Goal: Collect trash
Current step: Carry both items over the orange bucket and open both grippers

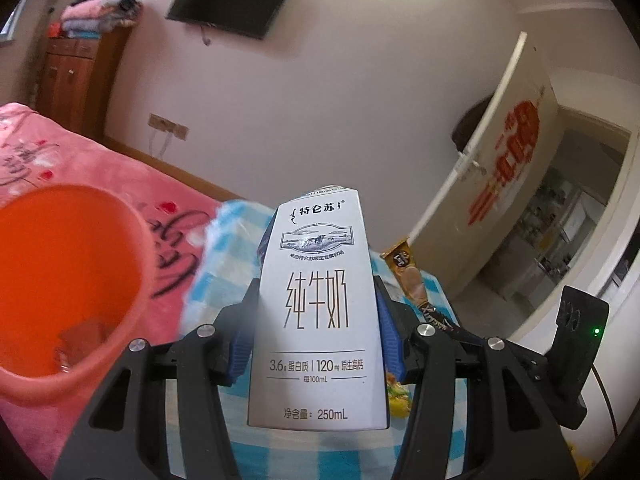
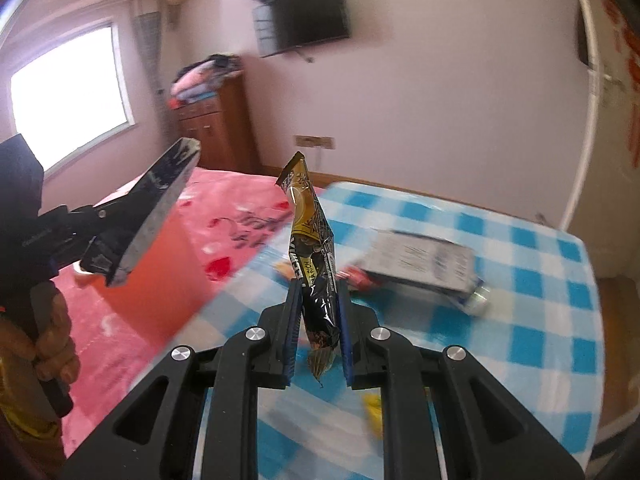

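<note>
Only the left wrist view shows the inside of the orange bin (image 1: 60, 280), while only the right wrist view shows the person's left hand (image 2: 48, 344) gripping its handle, raised over the pink bedspread (image 2: 132, 344). The left gripper (image 1: 316, 320) clamps an upright milk carton (image 1: 320, 312) between its pads, right of the bin. The right gripper (image 2: 318, 320) pinches a gold-and-black sachet (image 2: 314, 248) above the checked cloth (image 2: 520, 312).

Home bedroom: bed (image 2: 168, 240), wardrobe (image 2: 216, 128), wall television (image 2: 310, 18).

bed (image 2: 132, 344): pink blanket | blue-checked cloth (image 2: 532, 280) | on it: orange bin (image 1: 60, 272), flat packet (image 2: 420, 264)
</note>
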A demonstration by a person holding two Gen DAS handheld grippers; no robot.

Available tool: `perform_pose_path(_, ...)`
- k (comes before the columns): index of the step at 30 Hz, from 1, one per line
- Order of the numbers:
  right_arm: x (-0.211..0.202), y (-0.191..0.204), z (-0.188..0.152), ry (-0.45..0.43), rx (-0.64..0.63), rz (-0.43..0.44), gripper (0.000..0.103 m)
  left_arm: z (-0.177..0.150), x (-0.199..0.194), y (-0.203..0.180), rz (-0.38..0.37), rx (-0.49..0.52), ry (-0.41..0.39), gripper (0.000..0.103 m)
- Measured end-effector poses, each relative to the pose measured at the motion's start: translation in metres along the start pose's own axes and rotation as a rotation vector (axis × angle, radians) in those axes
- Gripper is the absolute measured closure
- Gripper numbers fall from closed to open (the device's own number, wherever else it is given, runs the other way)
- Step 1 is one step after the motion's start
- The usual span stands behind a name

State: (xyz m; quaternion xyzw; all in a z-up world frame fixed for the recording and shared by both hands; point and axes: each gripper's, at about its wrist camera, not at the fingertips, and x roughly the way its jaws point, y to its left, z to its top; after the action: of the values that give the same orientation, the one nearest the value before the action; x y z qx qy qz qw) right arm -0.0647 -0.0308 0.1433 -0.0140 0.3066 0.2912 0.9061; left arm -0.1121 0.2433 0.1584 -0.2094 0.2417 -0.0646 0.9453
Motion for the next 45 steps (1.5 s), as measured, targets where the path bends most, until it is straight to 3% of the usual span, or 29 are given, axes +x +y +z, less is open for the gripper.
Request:
perform_pose_path(10,0.044,0.099,0.047,0.029,-0.123,0.206,0.085,0.024,-0.05,0.064,0.233,-0.071,-0.107,0.049)
perform_pose_path(16,0.074,0.153,0.064,0.062,-0.183,0.298,0.085,0.025,-0.057,0.101,0.351,-0.125,-0.109,0.049)
perform_pose_path(20,0.093,0.179,0.07,0.089,-0.201,0.337,0.084,0.023,-0.055,0.114,0.39,-0.159,-0.095,0.049)
perform_pose_path(22,0.1,0.185,0.071,0.098,-0.199,0.363,0.08,0.023,-0.054,0.12,0.408,-0.181,-0.095,0.043)
perform_pose_path(23,0.105,0.188,0.071,0.102,-0.188,0.383,0.078,0.022,-0.055,0.122,0.422,-0.186,-0.097,0.033)
perform_pose_path(24,0.106,0.188,0.072,0.106,-0.177,0.392,0.069,0.021,-0.055,0.123,0.448,-0.186,-0.102,0.026)
perform_pose_path(26,0.106,0.183,0.072,0.094,-0.136,0.417,0.052,0.02,-0.057,0.122,0.493,-0.164,-0.108,0.026)
perform_pose_path(28,0.101,0.175,0.071,0.073,-0.105,0.417,0.034,0.018,-0.058,0.119,0.513,-0.145,-0.108,0.02)
perform_pose_path(32,0.086,0.149,0.066,0.021,-0.051,0.376,0.02,0.017,-0.061,0.114,0.523,-0.123,-0.122,0.015)
perform_pose_path(36,0.073,0.129,0.057,-0.017,-0.026,0.32,0.013,0.016,-0.062,0.106,0.509,-0.117,-0.134,0.014)
perform_pose_path(45,0.051,0.094,0.021,-0.049,-0.002,0.178,0.01,0.01,-0.062,0.077,0.437,-0.062,-0.151,0.008)
